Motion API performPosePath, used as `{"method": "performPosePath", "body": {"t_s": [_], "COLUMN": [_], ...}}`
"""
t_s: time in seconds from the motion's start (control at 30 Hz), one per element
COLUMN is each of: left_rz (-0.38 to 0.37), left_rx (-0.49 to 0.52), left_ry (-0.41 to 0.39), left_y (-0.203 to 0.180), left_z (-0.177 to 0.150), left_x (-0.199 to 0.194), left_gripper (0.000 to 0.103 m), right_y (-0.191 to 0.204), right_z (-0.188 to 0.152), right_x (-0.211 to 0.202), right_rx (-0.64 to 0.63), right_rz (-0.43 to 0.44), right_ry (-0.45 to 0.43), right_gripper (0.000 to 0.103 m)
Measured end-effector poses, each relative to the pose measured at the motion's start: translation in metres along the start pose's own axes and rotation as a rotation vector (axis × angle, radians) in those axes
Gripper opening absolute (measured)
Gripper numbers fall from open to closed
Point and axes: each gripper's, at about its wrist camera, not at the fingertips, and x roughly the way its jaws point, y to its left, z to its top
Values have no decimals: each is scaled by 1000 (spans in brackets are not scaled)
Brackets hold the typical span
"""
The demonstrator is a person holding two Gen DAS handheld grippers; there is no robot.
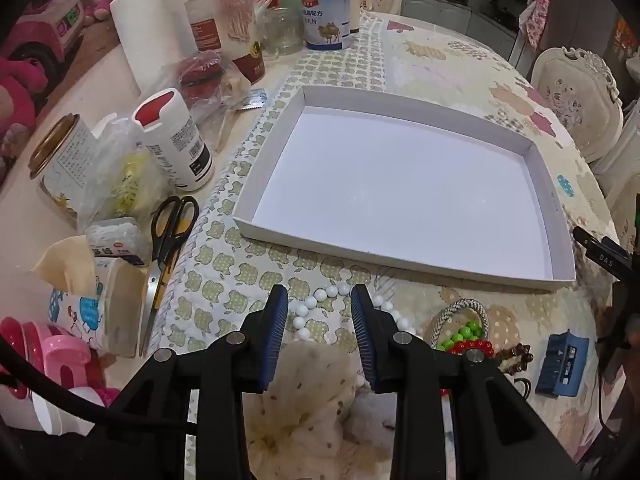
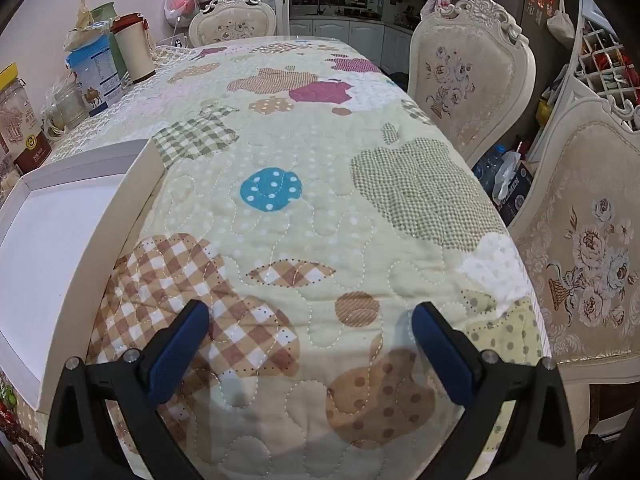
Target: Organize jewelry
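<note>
Your left gripper (image 1: 319, 312) hangs part-open and empty over the white bead necklace (image 1: 320, 300) lying just short of the white tray (image 1: 400, 256), right gripper (image 2: 310, 344) wide open, empty; pinch one bead and the strand may slip or snag the tulle (image 1: 308, 392).

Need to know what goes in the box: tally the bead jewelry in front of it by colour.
White bead necklace: 1
Green bead bracelet: 1
Red bead bracelet: 1
Brown bead bracelet: 1
Total: 4
The white box holds none yet.
</note>
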Motion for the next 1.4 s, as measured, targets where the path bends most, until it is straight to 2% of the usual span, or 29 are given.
{"method": "performPosePath", "body": {"t_s": [0.27,0.33,0.4,0.57,0.73,0.9,1.23,1.4], "left_rz": [-13,-8,-8,-11,-13,-14,-10,-14], "left_rx": [-19,-13,-14,-5,-1,-8,-29,-36], "left_ry": [17,-19,-22,-42,-55,-87,-143,-160], "left_y": [-8,4,5,-4,-11,-17,-25,-27], "left_z": [10,-19,-21,-33,-42,-52,-71,-79], "left_x": [15,-22,-26,-35,-47,-64,-93,-102], "left_gripper": [32,32,32,32,32,32,32,32], "right_y": [0,0,1,9,32,64,109,120], "right_z": [0,-2,-5,-22,-33,-42,-69,-69], "right_x": [0,-4,-13,-57,-118,-164,-221,-242], "right_rx": [3,7,32,59,9,-46,-169,-200], "right_rz": [5,7,4,30,85,118,202,227], "right_ry": [5,35,62,25,-56,-89,-130,-155], "right_gripper": [103,102,102,102,102,102,102,102]}}
